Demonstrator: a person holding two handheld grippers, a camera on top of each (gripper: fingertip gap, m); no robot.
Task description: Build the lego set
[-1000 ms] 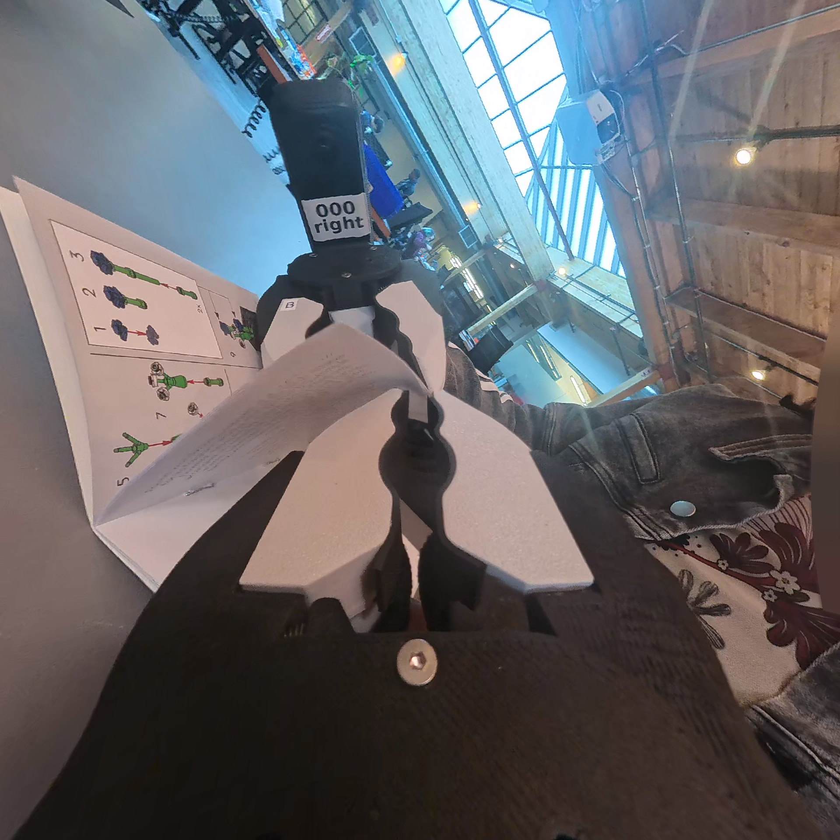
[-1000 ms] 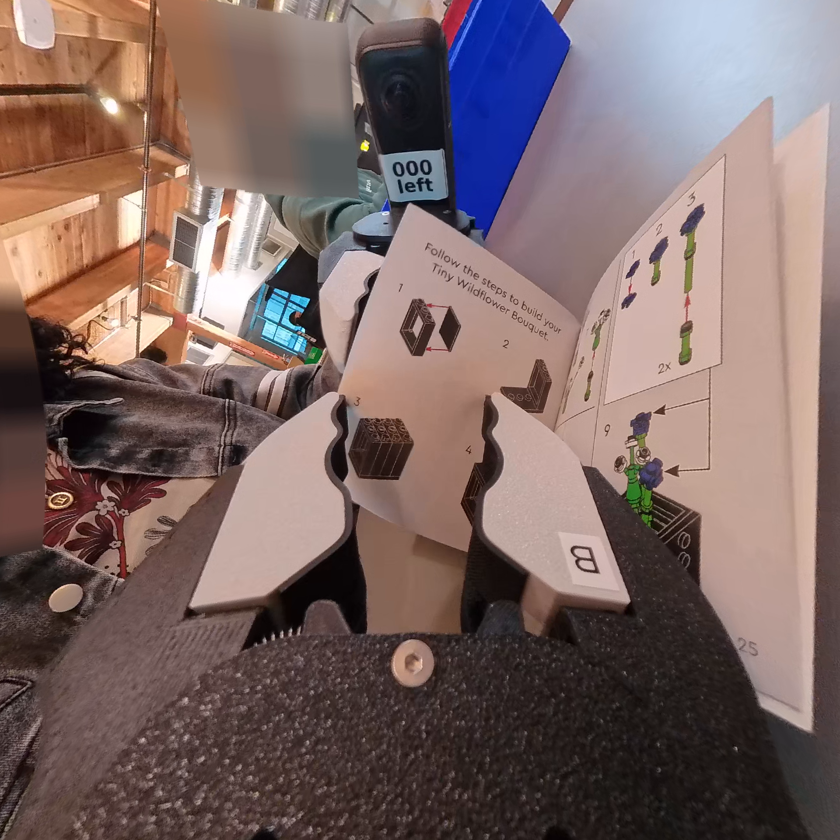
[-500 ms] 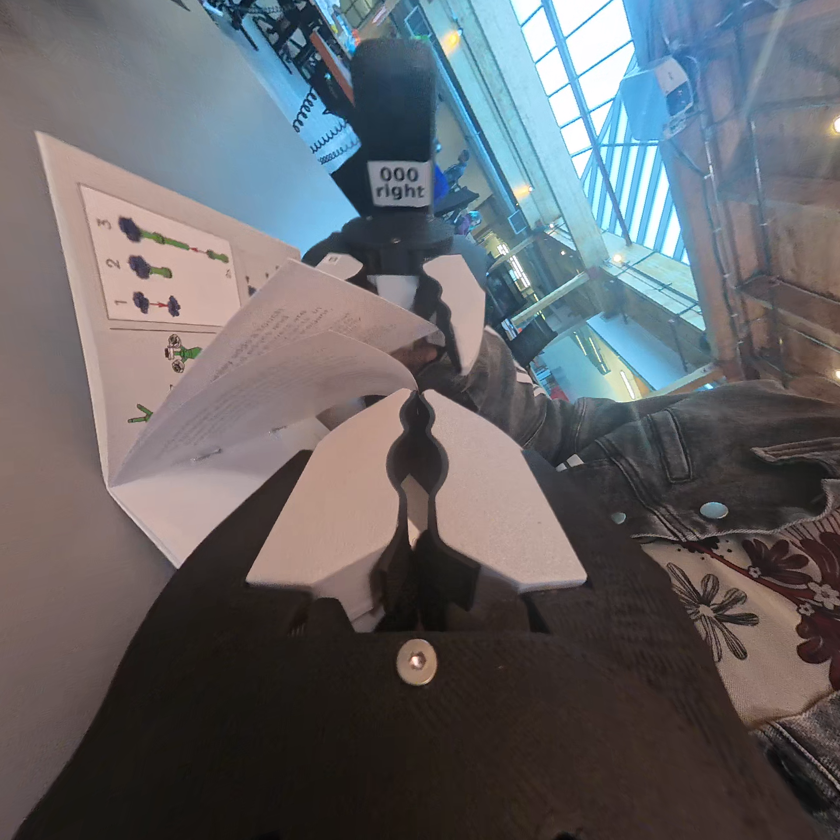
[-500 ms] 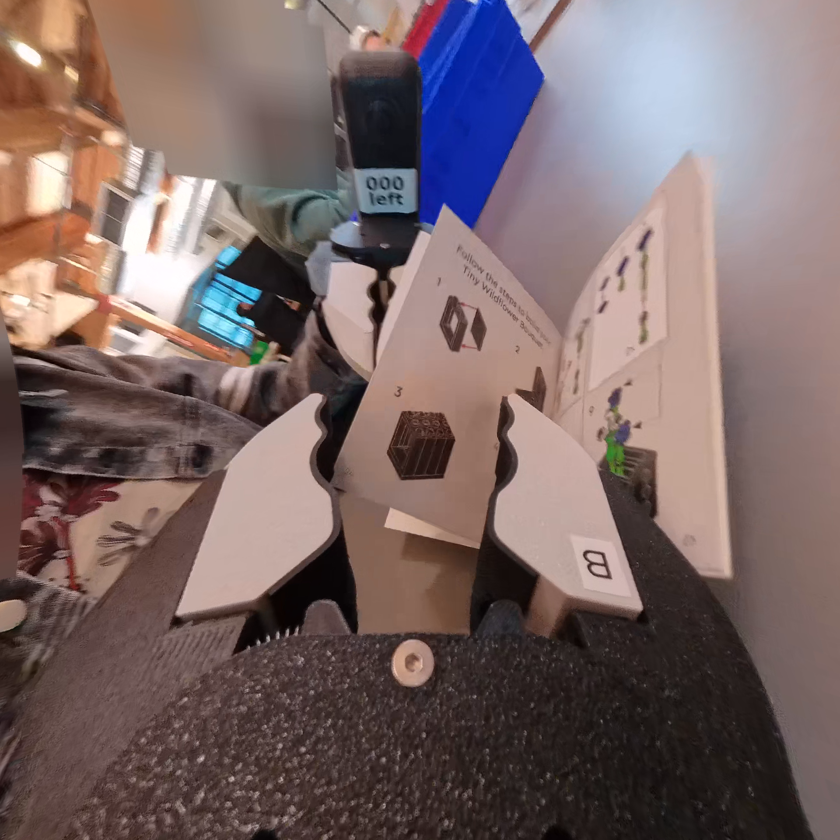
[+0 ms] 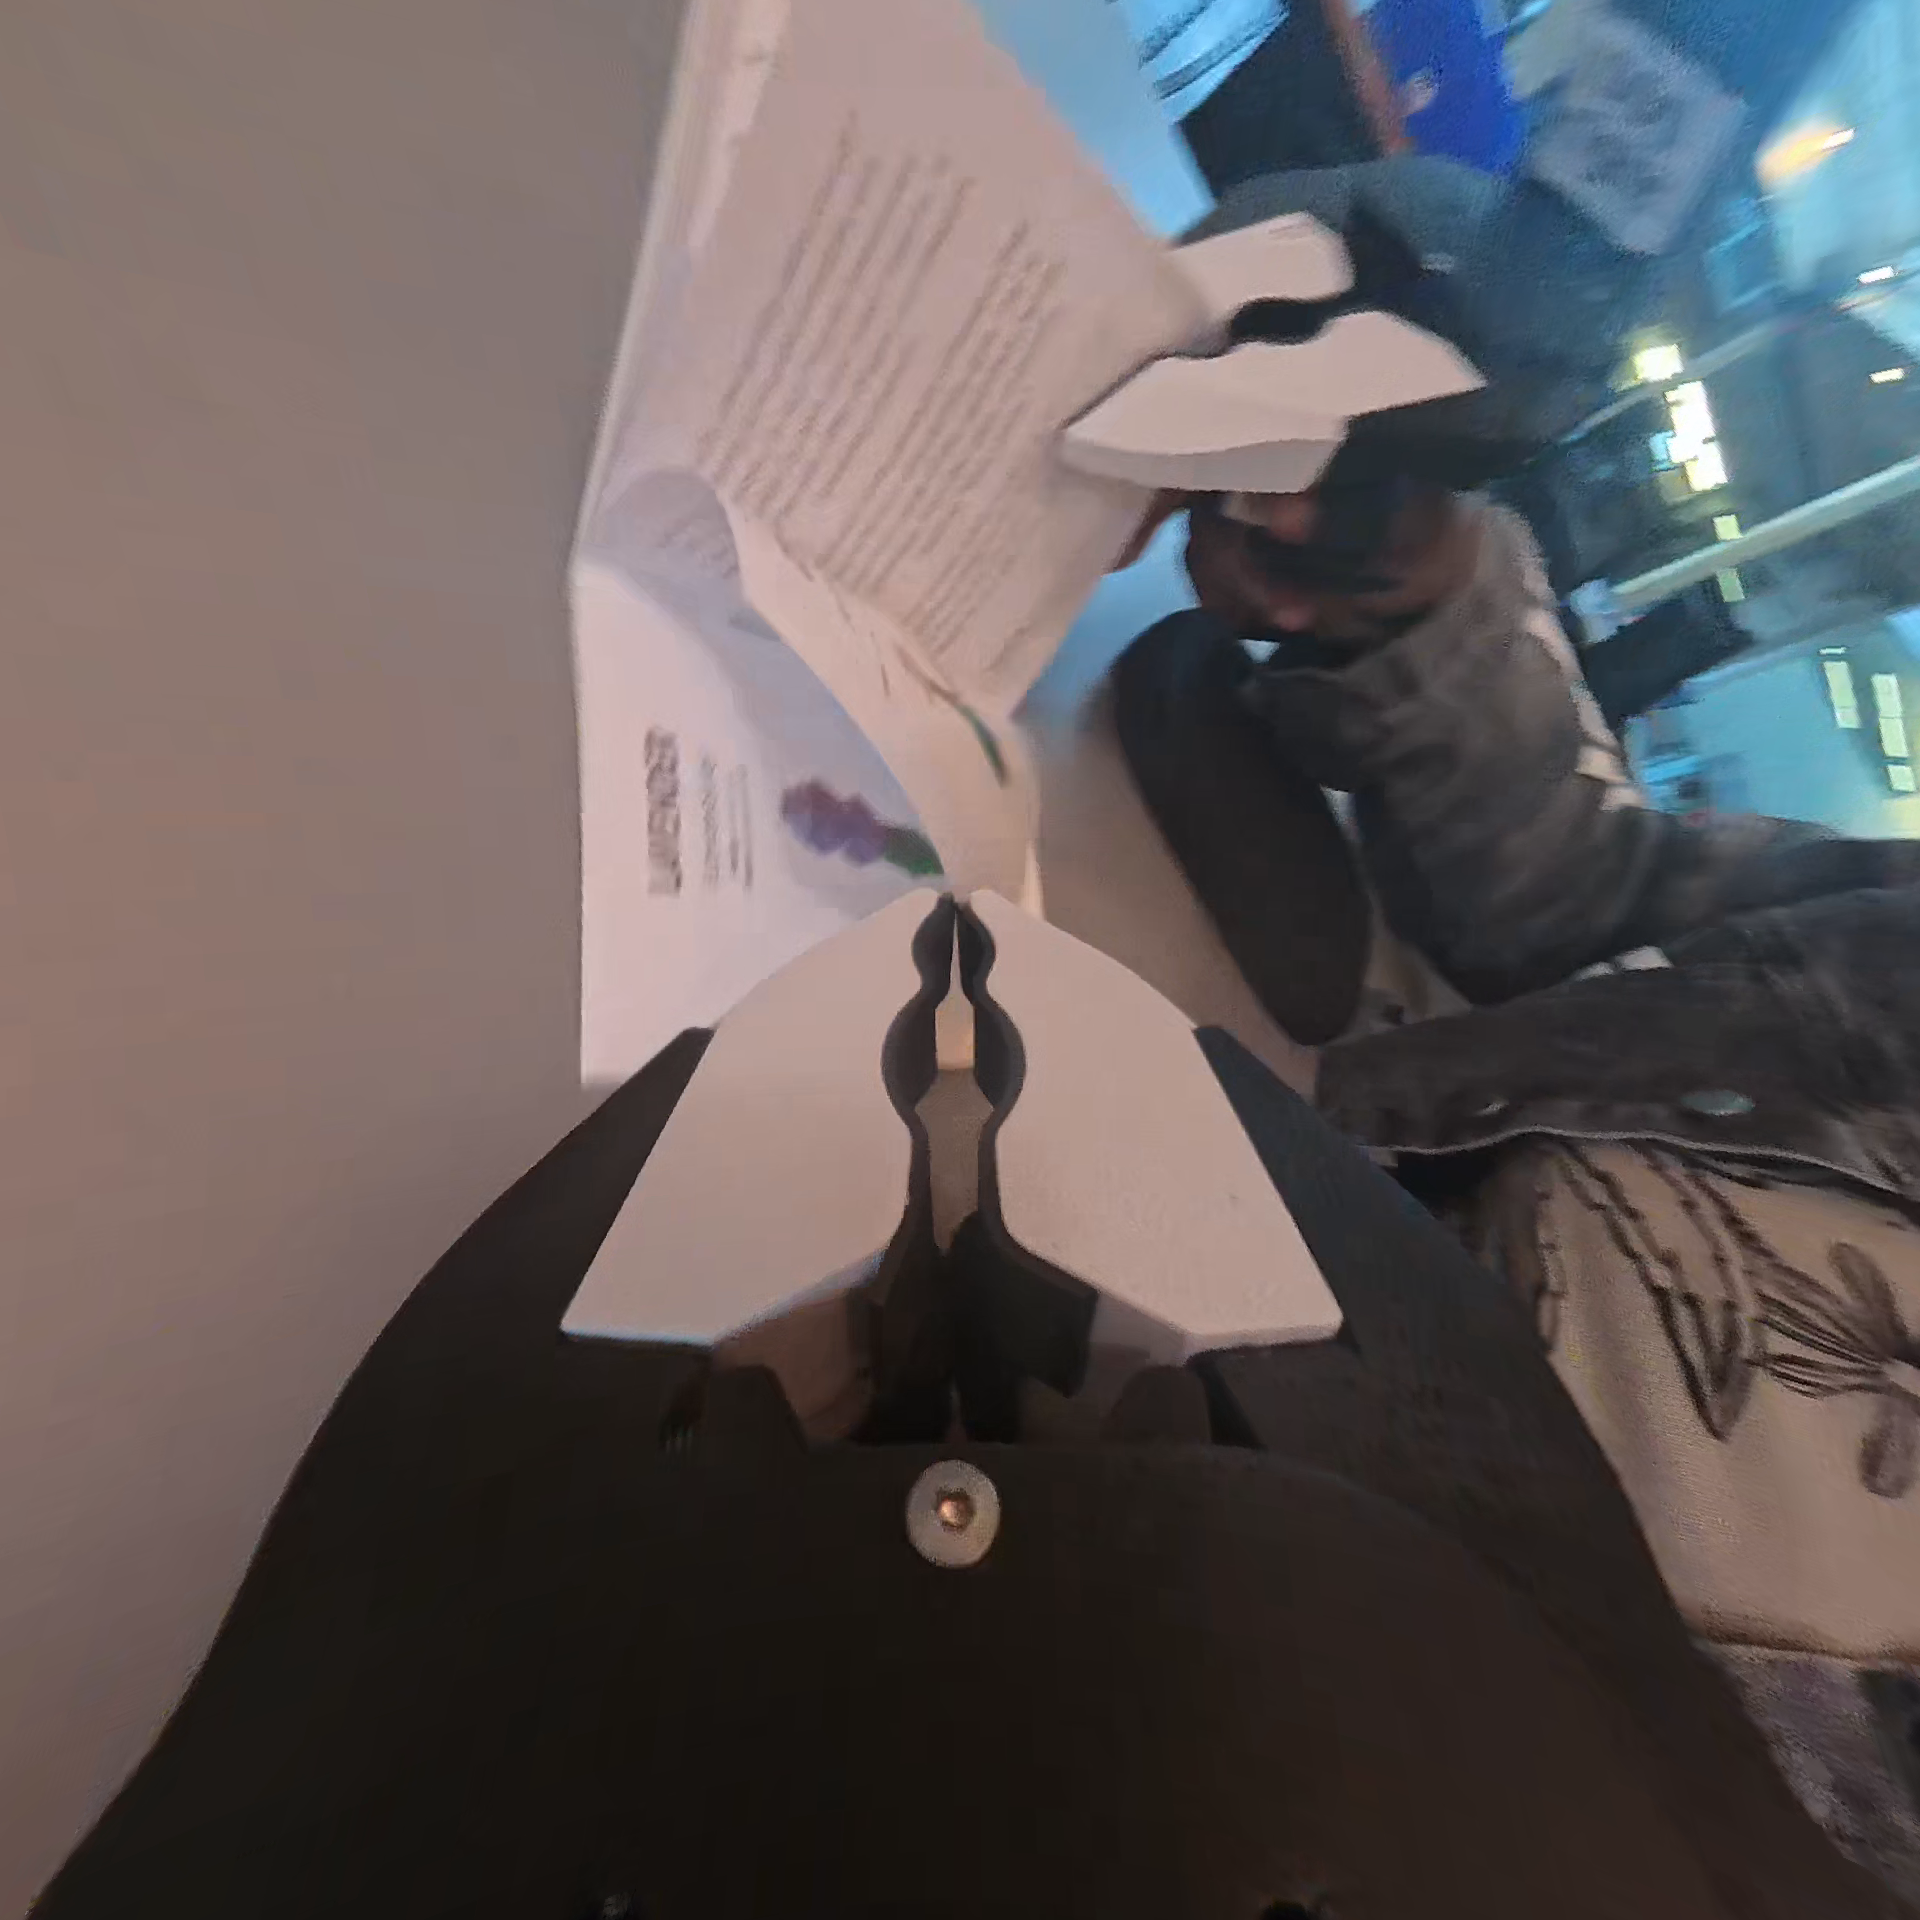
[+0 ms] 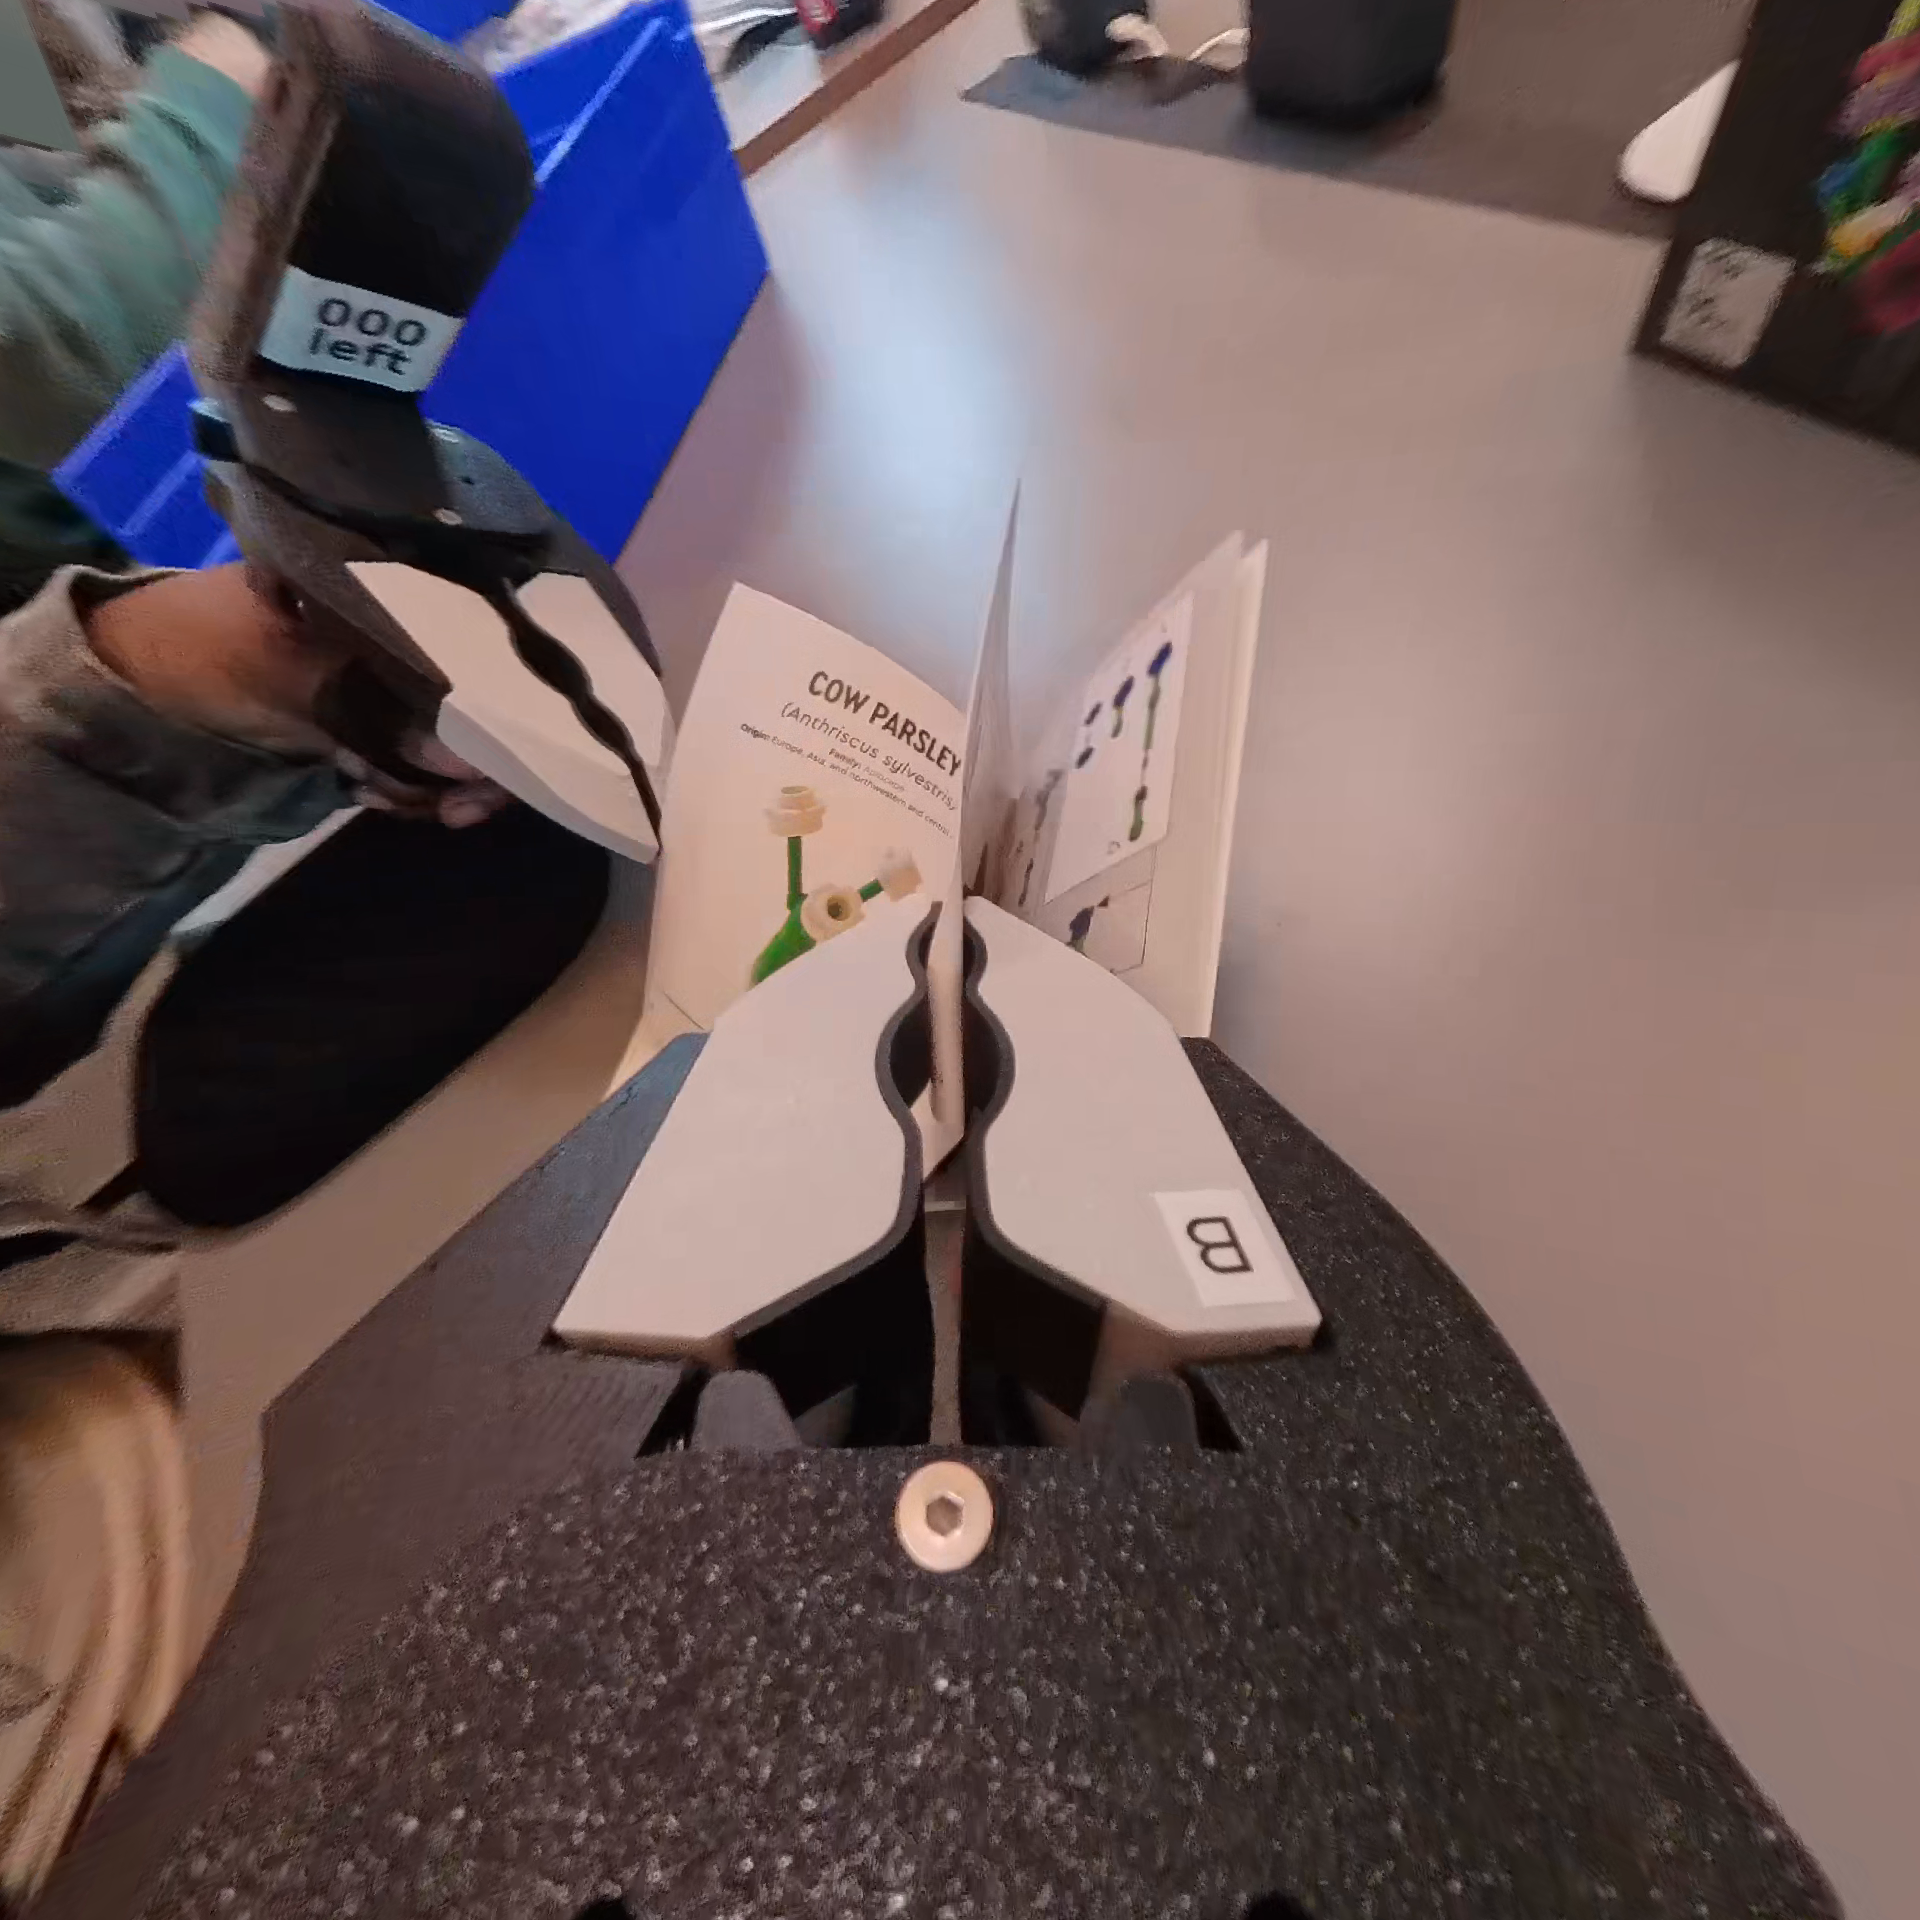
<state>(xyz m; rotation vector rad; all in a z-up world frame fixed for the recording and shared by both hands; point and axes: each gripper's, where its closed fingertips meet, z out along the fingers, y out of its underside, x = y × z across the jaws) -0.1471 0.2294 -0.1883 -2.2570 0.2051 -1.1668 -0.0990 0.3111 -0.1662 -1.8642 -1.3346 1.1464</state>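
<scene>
While the right gripper [image 6: 948,920] pinches one page of the instruction booklet [image 6: 821,790] at centre frame, jaws closed on the sheet, the step looks like leafing to the build pages: turn slowly so the thin paper doesn't tear. The left gripper [image 5: 954,906] has jaws closed, seemingly on nothing. The booklet lies open on the grey desk [image 6: 1455,727]. Only the right view shows the blue bin [image 6: 623,260]; the left view alone shows the text page's back.

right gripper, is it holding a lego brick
No, the right gripper is shut on a page of the booklet, which stands on edge between its fingers.
</scene>
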